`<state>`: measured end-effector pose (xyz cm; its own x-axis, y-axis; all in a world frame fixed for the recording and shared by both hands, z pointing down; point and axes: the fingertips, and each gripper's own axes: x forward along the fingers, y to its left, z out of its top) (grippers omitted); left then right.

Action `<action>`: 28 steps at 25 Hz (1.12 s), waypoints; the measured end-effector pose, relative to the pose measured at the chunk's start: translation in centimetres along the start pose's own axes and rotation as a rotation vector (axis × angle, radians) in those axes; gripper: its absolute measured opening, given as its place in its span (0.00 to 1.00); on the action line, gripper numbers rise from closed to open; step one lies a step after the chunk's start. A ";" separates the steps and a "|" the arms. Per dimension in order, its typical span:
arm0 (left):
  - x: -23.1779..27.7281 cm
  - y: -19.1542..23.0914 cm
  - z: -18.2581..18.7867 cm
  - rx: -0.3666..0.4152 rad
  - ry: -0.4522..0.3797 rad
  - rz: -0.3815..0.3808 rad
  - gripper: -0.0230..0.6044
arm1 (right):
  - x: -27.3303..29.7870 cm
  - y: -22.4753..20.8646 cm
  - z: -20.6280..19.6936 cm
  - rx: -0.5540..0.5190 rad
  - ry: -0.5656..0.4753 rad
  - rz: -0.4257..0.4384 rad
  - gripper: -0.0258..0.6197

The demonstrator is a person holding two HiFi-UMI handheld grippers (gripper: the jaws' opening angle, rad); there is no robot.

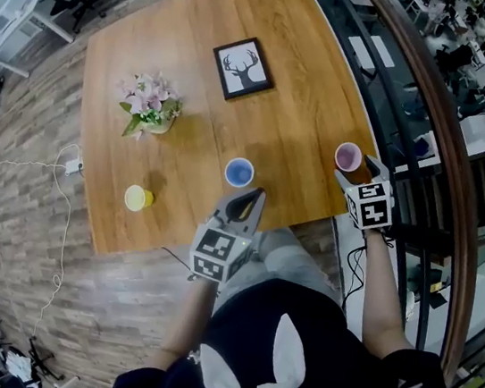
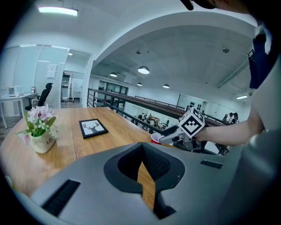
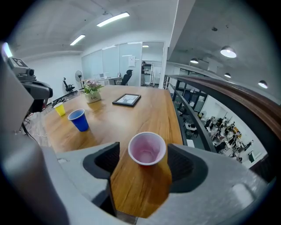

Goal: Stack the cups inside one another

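Standing upright near the right edge of the wooden desk in the head view, the pink cup sits between the spread jaws of the right gripper. In the right gripper view the cup fills most of the gap. One pad stands close on each side of its rim, and neither visibly presses on it. Its base rests on the wood and it looks empty.

The blue cup stands upright lower centre on the desk, well apart from the pink one. The yellow cup stands further left, near the desk's lower left edge, and nothing sits inside either of them.

The left gripper hangs just below the blue cup in the head view, its tips pointing toward the cup without touching it. In the left gripper view its jaws are drawn together, leaving only a thin sliver of desk between them, and they hold nothing.

A small pot of pink flowers stands at the desk's upper left. A black-framed picture of a deer lies flat toward the upper centre. Both are well clear of the cups.
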<state>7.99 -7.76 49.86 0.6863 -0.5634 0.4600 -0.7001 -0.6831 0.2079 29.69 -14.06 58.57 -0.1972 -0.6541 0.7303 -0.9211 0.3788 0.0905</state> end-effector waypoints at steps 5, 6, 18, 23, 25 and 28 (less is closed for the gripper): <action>0.1 0.4 -0.6 -0.012 0.014 -0.001 0.06 | 1.5 -0.4 -1.1 0.014 0.036 -0.003 0.57; 0.1 0.5 -0.7 -0.013 0.017 -0.001 0.06 | 1.7 -0.5 -1.3 0.017 0.043 -0.003 0.57; -0.1 1.6 -1.4 -0.032 0.028 0.008 0.06 | 2.7 -0.4 -1.7 0.018 0.064 0.007 0.52; -0.1 1.5 -1.2 -0.034 0.026 0.009 0.06 | 2.5 -0.7 -1.6 0.013 0.061 0.005 0.52; 0.0 1.6 -1.2 -0.037 0.026 0.012 0.06 | 2.4 -0.7 -1.4 0.009 0.059 0.006 0.52; 0.1 1.8 -1.2 -0.040 0.024 0.015 0.06 | 2.3 -0.8 -0.9 -0.001 0.052 0.007 0.52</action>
<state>6.51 -8.46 51.30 0.6708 -0.5619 0.4840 -0.7181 -0.6551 0.2348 30.26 -15.22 60.77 -0.1861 -0.6162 0.7653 -0.9192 0.3843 0.0858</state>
